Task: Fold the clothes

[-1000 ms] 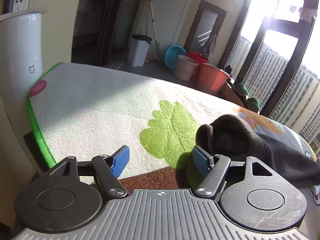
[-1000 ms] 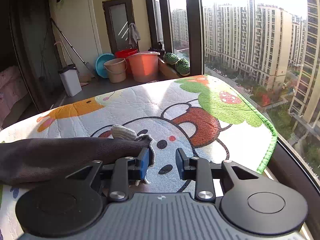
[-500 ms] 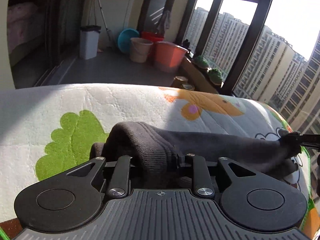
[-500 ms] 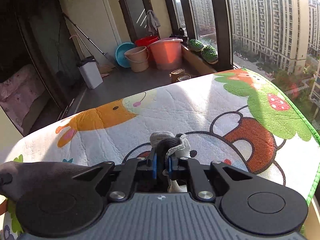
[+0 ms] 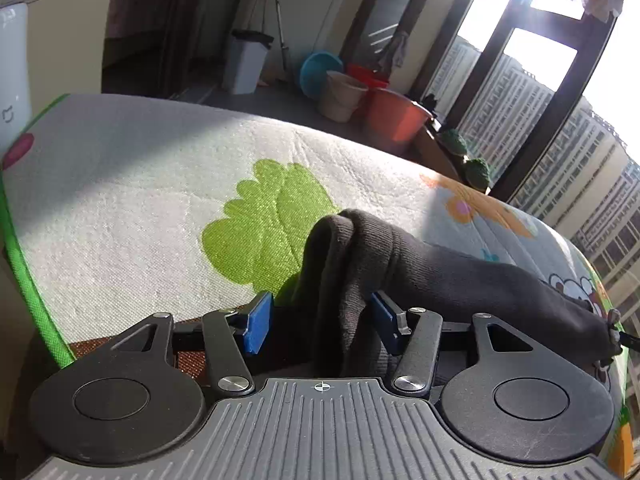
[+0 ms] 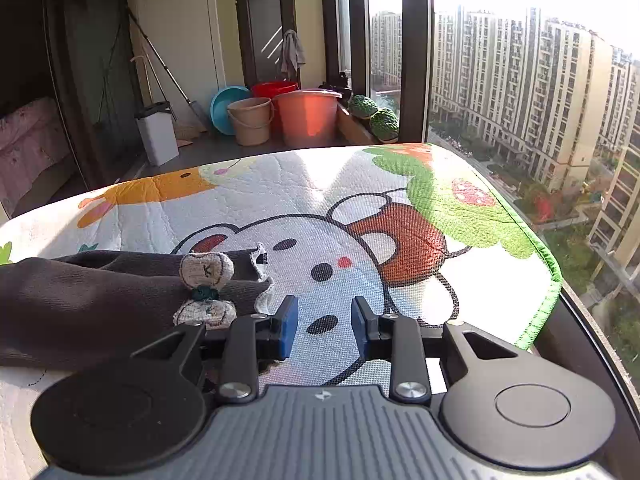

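Note:
A dark grey ribbed garment (image 5: 440,276) lies stretched across the cartoon-print mat (image 5: 140,184). Its bunched ribbed end stands between the blue pads of my left gripper (image 5: 320,320). The jaws are opening: the left pad is clear of the cloth and the right pad just brushes it. In the right wrist view the garment's other end (image 6: 80,300), with a white knitted bow (image 6: 206,270), rests on the mat (image 6: 360,184) just left of my right gripper (image 6: 324,326). Those jaws are opening too, with only mat between them.
The mat's green edge (image 6: 540,264) runs close on the right, with a window drop beyond. A white appliance (image 5: 12,80) stands at the mat's left end. Buckets (image 6: 304,118) and a white bin (image 6: 158,134) sit on the floor behind.
Half a second ago both grippers were shut on the garment's ends. Both have since let go and drawn back, and the garment lies on the mat.

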